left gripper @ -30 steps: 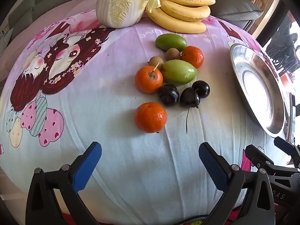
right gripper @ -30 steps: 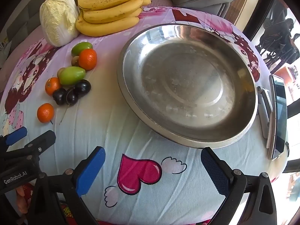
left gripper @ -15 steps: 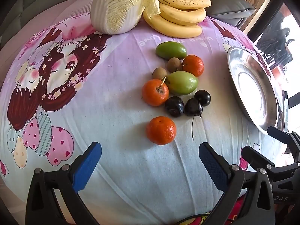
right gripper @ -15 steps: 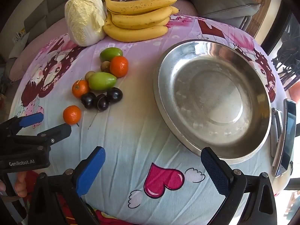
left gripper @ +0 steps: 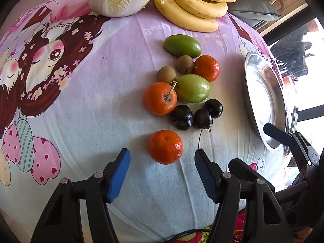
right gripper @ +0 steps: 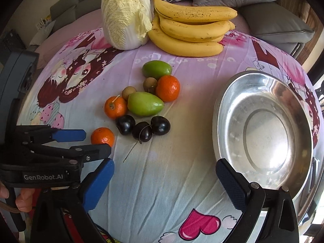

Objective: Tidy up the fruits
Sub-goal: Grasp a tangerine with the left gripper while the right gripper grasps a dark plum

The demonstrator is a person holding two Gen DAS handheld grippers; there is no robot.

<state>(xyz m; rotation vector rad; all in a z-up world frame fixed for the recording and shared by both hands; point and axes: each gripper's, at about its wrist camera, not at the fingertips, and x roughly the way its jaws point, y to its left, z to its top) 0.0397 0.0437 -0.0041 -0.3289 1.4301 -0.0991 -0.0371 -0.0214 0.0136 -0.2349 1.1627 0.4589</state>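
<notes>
A cluster of small fruit lies mid-table: three mandarins, two green fruits [left gripper: 192, 88], two brown longans [left gripper: 166, 74] and three dark cherries [left gripper: 197, 115]. The nearest mandarin [left gripper: 165, 146] [right gripper: 102, 136] sits apart, just ahead of my open left gripper [left gripper: 162, 174], between the lines of its blue pads. The left gripper also shows in the right wrist view [right gripper: 81, 141]. My right gripper [right gripper: 165, 186] is open and empty over bare cloth. An empty steel plate [right gripper: 265, 133] [left gripper: 263, 101] lies to the right.
A cabbage [right gripper: 126, 14] and a bunch of bananas [right gripper: 192, 32] rest at the far edge of the cartoon-print tablecloth. Grey cushions [right gripper: 273, 20] lie behind. A phone-like object [left gripper: 294, 119] lies past the plate's right rim.
My left gripper has moved forward toward the nearest mandarin, which now sits close ahead of its pads. My right gripper has swung left, so the fruit cluster is now central in its view.
</notes>
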